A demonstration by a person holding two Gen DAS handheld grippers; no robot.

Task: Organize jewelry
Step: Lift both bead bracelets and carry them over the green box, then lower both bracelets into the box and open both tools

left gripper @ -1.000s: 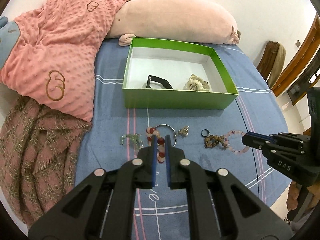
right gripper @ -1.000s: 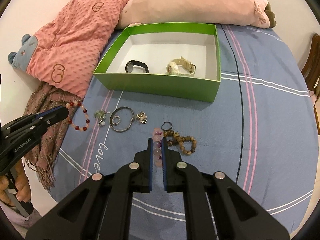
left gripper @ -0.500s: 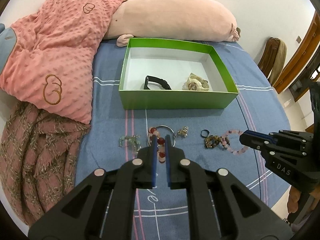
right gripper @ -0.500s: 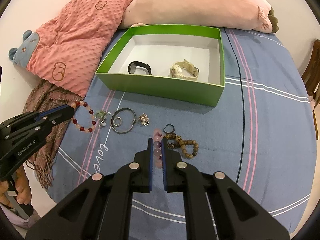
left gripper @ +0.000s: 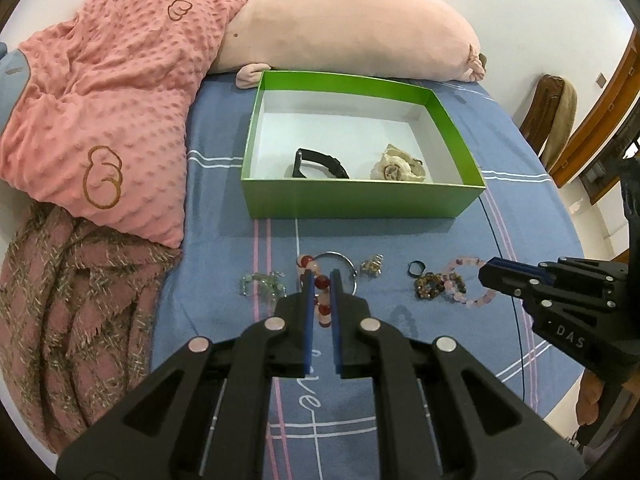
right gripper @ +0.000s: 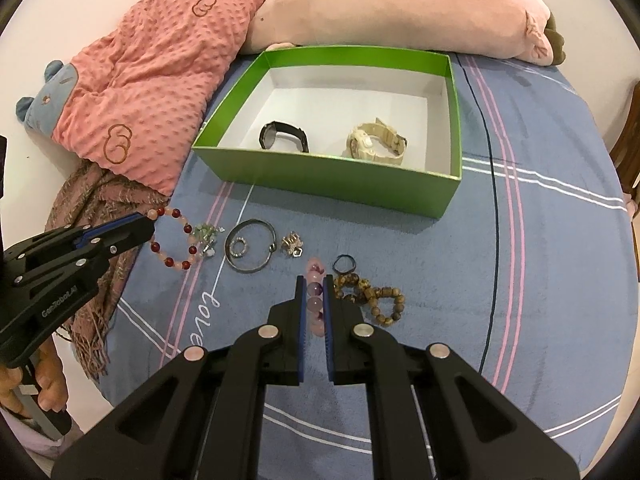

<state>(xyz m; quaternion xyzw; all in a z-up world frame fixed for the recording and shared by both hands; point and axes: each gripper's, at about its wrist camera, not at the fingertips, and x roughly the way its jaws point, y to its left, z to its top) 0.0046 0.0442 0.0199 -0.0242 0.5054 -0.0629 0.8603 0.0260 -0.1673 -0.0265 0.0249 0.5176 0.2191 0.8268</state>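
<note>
My left gripper (left gripper: pixel 321 276) is shut on a red and pink bead bracelet (left gripper: pixel 316 280), also seen in the right wrist view (right gripper: pixel 176 236), held just above the blue sheet. My right gripper (right gripper: pixel 313 280) is shut on a pink and purple bead bracelet (right gripper: pixel 314 296), which shows in the left wrist view (left gripper: pixel 468 282). The green box (left gripper: pixel 360 200) behind holds a black watch (left gripper: pixel 320 166) and a cream watch (left gripper: pixel 396 168). On the sheet lie a silver bangle (right gripper: pixel 250 252), a brown bead bracelet (right gripper: pixel 368 292), a dark ring (right gripper: pixel 345 264) and small charms (right gripper: pixel 292 242).
A pink dotted blanket (left gripper: pixel 100 112) and a fringed scarf (left gripper: pixel 68 308) lie to the left. A long pink plush pillow (left gripper: pixel 348 40) lies behind the box. A wooden chair (left gripper: pixel 548 112) stands at the far right, past the bed's edge.
Both grippers have lifted and drawn back a little with their bracelets; the box and the loose jewelry sit lower and nearer in both views. Nothing was let go.
</note>
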